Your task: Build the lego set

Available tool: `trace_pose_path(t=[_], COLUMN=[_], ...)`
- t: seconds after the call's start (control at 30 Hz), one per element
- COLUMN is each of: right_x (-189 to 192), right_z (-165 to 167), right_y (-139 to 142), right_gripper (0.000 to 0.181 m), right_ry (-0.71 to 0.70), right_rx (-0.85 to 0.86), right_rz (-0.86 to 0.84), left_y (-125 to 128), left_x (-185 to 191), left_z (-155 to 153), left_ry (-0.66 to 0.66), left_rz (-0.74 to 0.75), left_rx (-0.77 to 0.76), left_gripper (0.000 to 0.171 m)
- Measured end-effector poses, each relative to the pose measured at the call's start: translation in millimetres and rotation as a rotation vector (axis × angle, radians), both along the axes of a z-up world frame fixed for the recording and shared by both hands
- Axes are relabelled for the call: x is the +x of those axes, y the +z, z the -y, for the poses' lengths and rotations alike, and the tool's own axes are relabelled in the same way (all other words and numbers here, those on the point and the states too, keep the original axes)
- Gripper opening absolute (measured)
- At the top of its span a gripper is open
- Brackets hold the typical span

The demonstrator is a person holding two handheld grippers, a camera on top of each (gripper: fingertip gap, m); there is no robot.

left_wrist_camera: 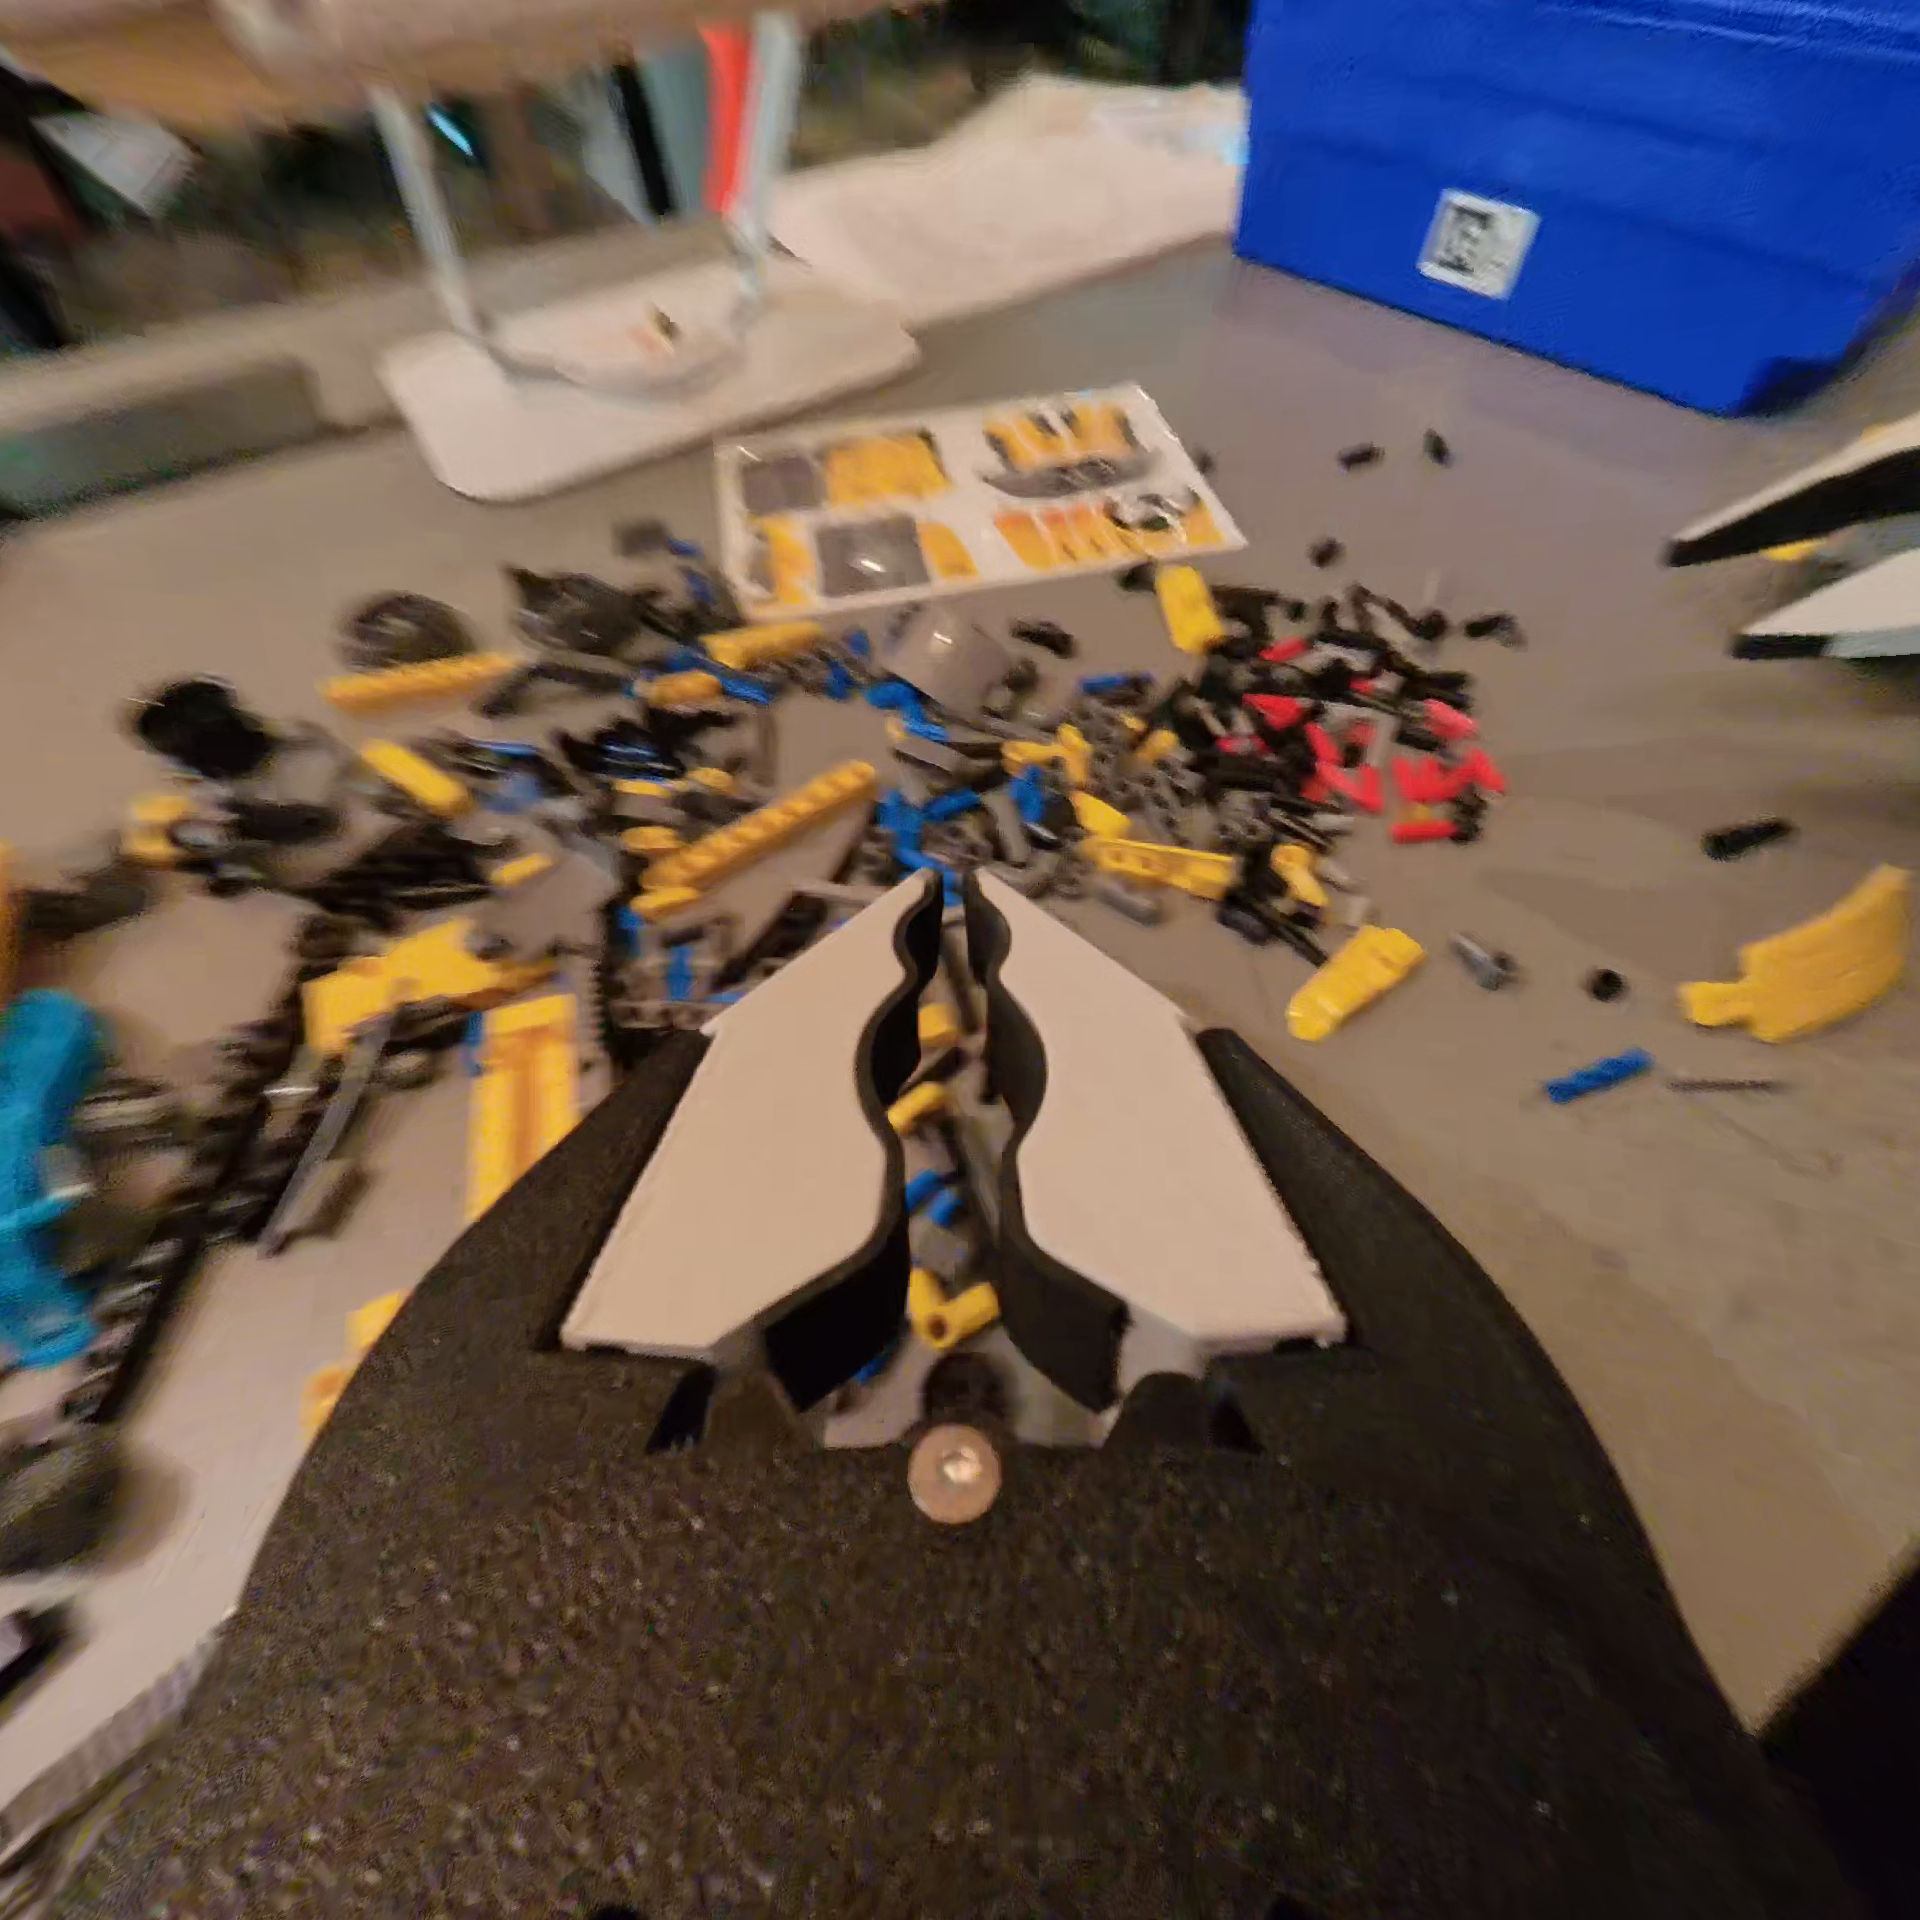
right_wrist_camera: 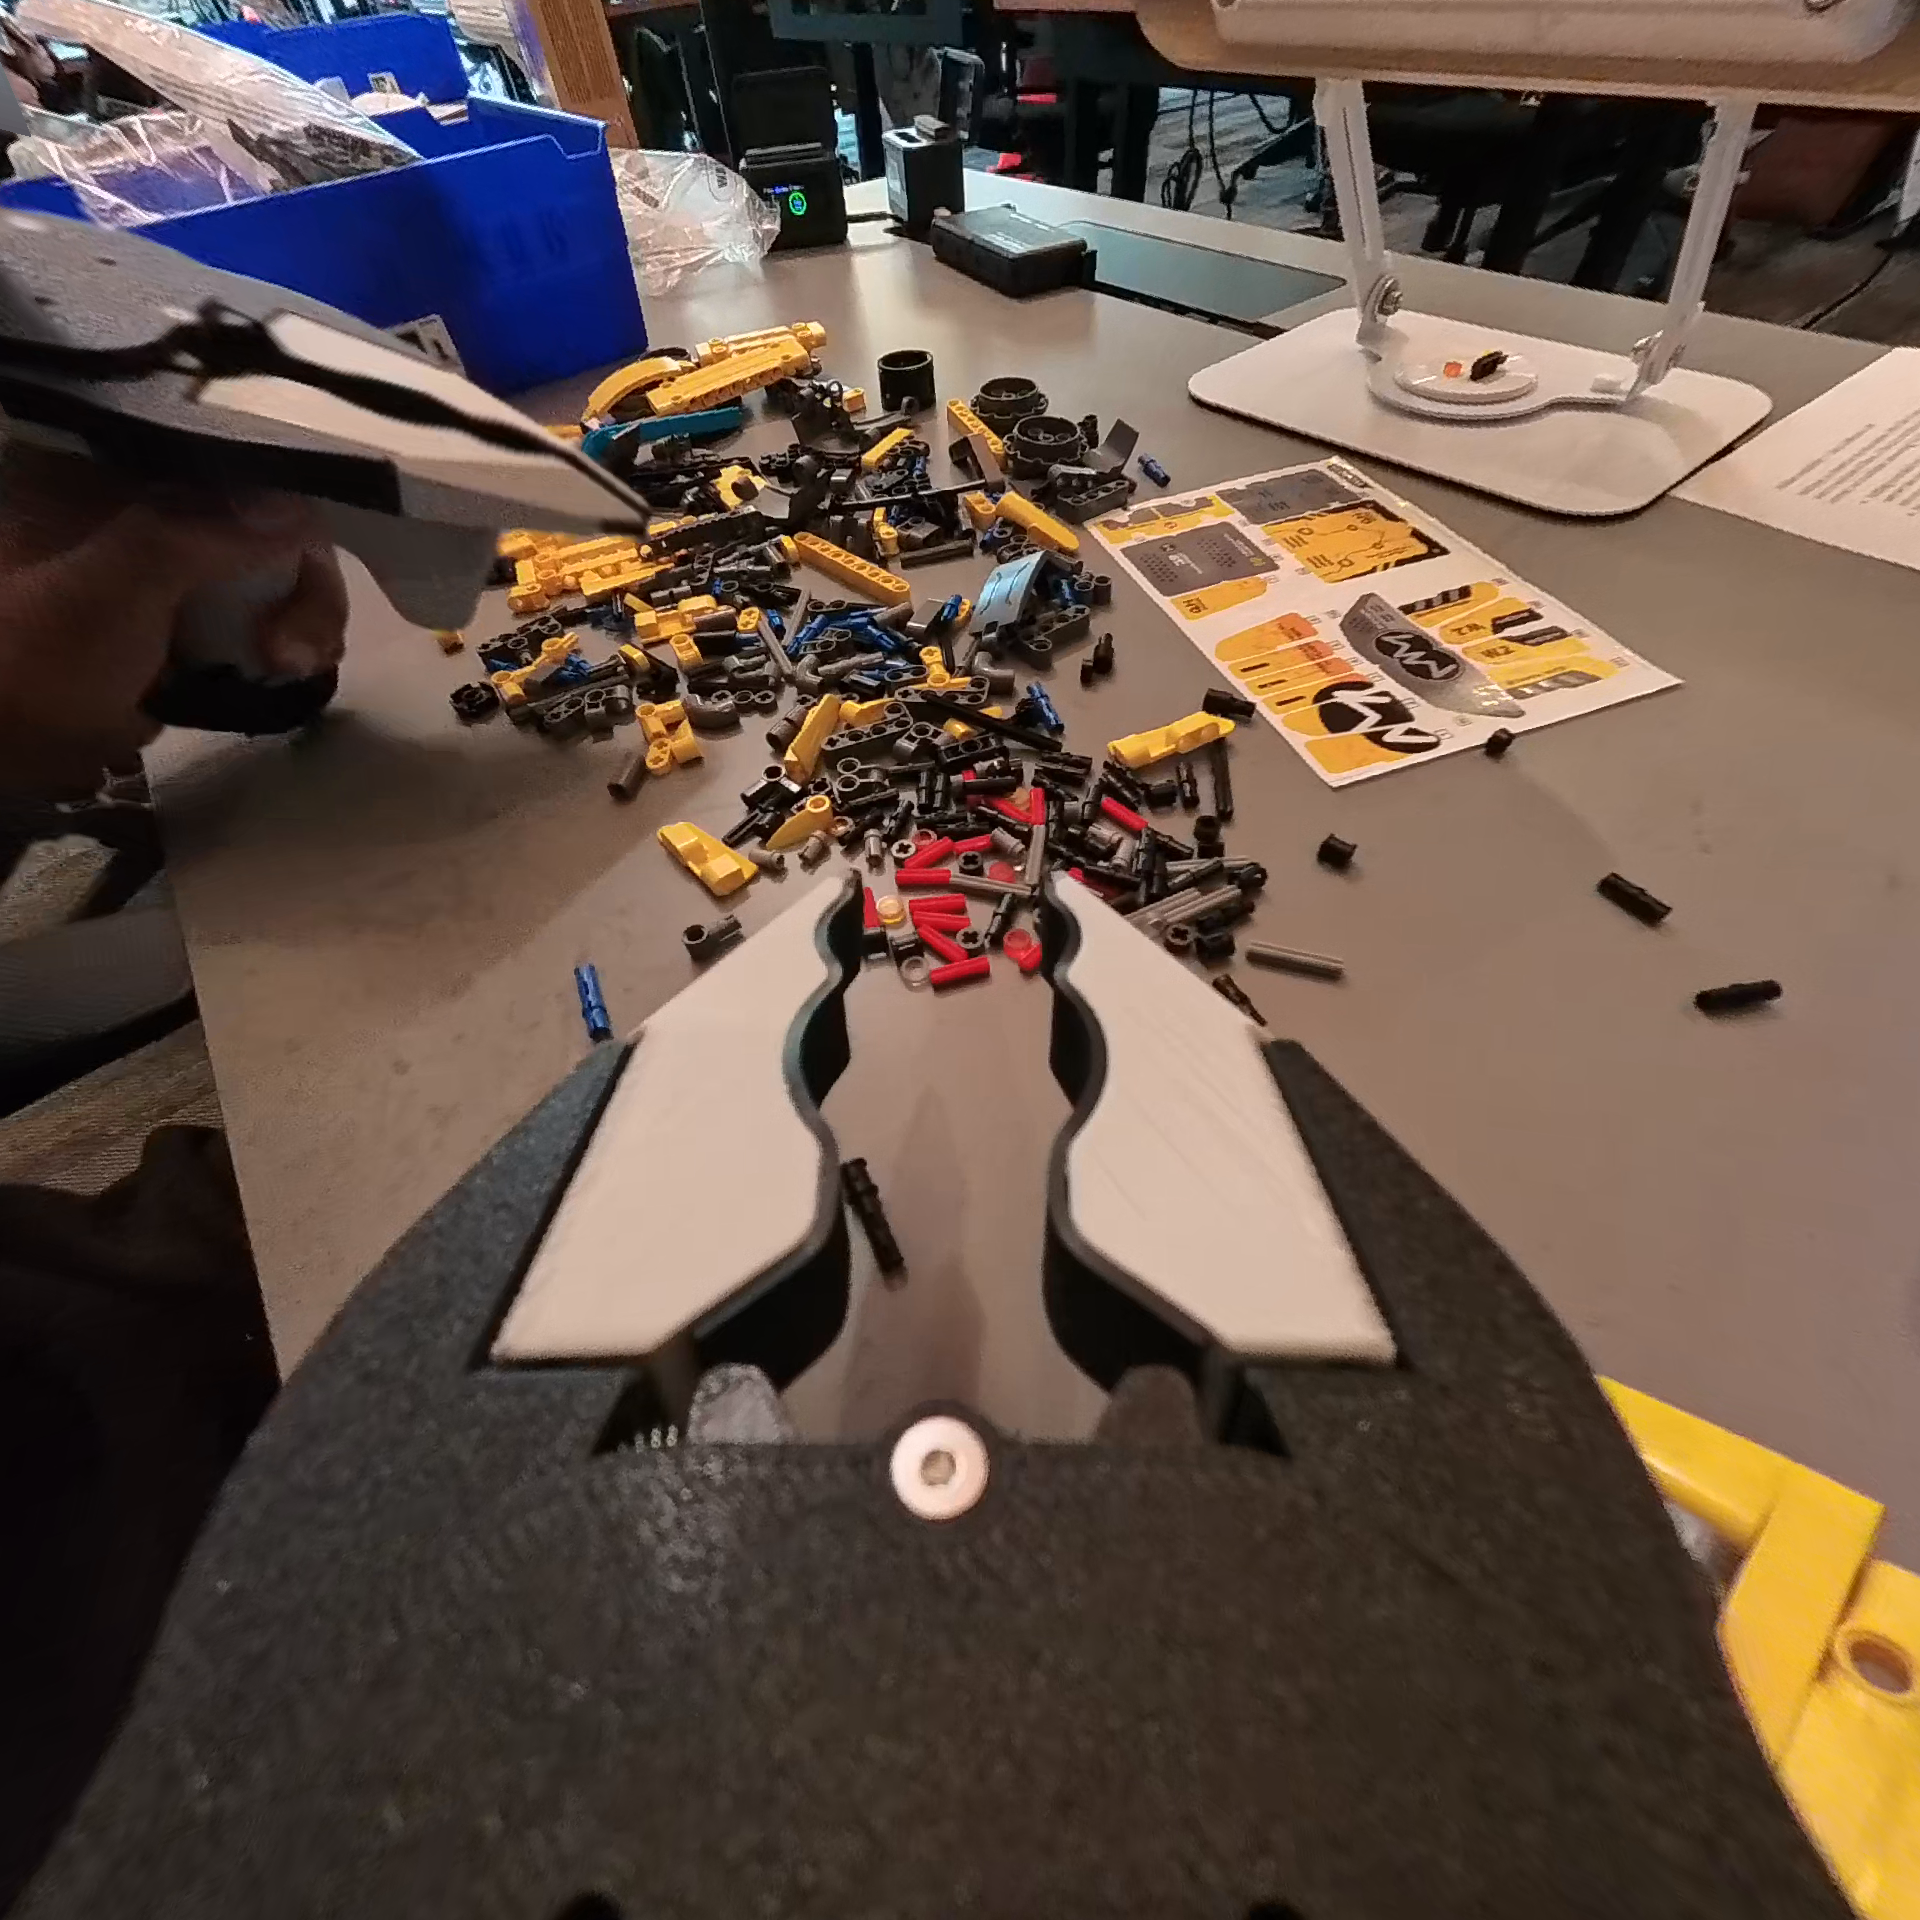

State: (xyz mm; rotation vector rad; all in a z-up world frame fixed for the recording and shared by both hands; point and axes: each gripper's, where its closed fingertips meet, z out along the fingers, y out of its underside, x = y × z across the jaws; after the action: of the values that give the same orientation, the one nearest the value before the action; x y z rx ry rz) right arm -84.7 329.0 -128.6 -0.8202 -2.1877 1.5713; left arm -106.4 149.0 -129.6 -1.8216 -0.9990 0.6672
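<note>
1. Your left claw [left_wrist_camera: 954, 883] is nearly closed and empty, hovering over the pile of yellow, black and blue bricks [left_wrist_camera: 727, 831] (this view is blurred).
2. Your right claw [right_wrist_camera: 951, 899] is spread apart above the red pins [right_wrist_camera: 940, 930] on the grey bench [right_wrist_camera: 1558, 1091].
3. The sticker sheet [right_wrist_camera: 1371, 613] lies beside the pile.

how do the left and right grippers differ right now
The left gripper has its fingertips nearly touching, while the right gripper is spread wide. The left one is over yellow, blue and black pieces; the right one is at the red pins. The left wrist view is blurred, the right sharp. Both have grey fingers on black bodies and hold nothing.
</note>
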Motion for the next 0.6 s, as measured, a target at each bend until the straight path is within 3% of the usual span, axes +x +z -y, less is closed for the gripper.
trace_pose_path(t=[0.1, 0.3, 0.5, 0.6], right_x=[0, 1, 2, 3], right_z=[0, 0, 1, 1], right_y=[1, 2, 3, 3], right_gripper=[0.032, 0.032, 0.032, 0.032], right_ry=[0.003, 0.009, 0.015, 0.016], right_rx=[-0.012, -0.017, -0.017, -0.015], right_rz=[0.002, 0.0, -0.008, -0.013], left_y=[-16, -44, -44, -50], left_x=[-1, -7, -18, -17], left_z=[-19, -24, -19, -19], left_ry=[-0.072, -0.057, 0.004, -0.001], left_rz=[0.147, 0.298, 0.288, 0.319], left_rx=[0.01, -0.129, -0.259, -0.228], left_gripper=[0.003, 0.007, 0.009, 0.009])
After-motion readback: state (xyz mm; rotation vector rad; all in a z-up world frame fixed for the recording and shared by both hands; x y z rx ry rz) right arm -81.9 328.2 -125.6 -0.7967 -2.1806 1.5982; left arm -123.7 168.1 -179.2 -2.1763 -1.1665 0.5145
